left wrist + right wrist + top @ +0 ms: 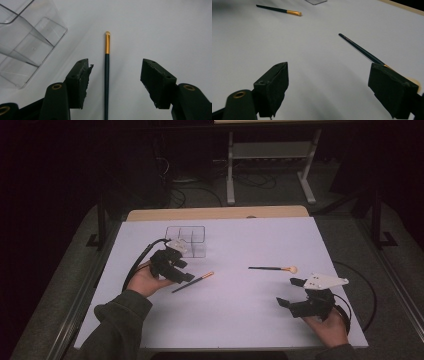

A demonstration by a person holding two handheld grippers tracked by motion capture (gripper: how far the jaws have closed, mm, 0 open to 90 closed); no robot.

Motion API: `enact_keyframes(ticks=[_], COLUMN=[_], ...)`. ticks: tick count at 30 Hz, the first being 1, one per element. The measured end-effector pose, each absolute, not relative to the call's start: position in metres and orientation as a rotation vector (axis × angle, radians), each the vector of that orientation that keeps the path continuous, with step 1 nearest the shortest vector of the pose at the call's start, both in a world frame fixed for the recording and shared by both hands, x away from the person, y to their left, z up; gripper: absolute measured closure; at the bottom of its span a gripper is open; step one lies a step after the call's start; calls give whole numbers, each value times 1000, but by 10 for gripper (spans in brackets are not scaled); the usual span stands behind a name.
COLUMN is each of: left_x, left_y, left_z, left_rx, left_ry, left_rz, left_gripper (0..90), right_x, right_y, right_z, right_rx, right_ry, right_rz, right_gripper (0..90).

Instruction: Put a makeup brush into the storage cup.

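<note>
A slim dark brush (194, 282) with a gold ferrule lies on the white table left of centre. My left gripper (184, 271) hovers at its handle end. In the left gripper view the brush (107, 75) runs straight up between the two jaws of my left gripper (115, 62), which stands open with neither pad touching it. A second brush (272, 268) with a round pale head lies right of centre. My right gripper (290, 291) stands open just in front of it, nothing between its jaws (329, 67). That brush (362, 50) passes behind the right-hand jaw.
A clear plastic organiser (187, 240) with several compartments stands just beyond my left hand, close to the left jaw (22, 45). The white tabletop (250, 320) ends in a wooden strip (215, 213) at the far side. Dark floor, cables and a metal stand lie beyond.
</note>
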State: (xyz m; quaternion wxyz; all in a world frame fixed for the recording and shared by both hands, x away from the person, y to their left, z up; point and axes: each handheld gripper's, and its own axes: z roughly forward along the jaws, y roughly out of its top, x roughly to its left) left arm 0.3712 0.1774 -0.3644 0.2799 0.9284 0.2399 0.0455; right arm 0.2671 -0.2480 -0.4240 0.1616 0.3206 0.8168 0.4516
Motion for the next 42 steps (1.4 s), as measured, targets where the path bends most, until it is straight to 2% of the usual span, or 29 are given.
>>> enact_keyframes(ticks=[12,24,31,42], left_x=[387,396,400,403], left_y=[161,147,144,135], left_z=[-381,-393,-401,-410], left_rx=[2534,2586,2653,2717], left_ry=[674,670,687,708], left_rz=[92,40,15,16], left_gripper=[494,546,617,659], right_x=[267,268,267,267], right_y=[-246,-247,-246,-245], right_z=[-423,-424,-422,-423], right_rx=[901,896,882,871], right_ry=[2339,2351,2349,2356], right_rz=[1289,1282,1283,1265], right_gripper=[160,159,159,161])
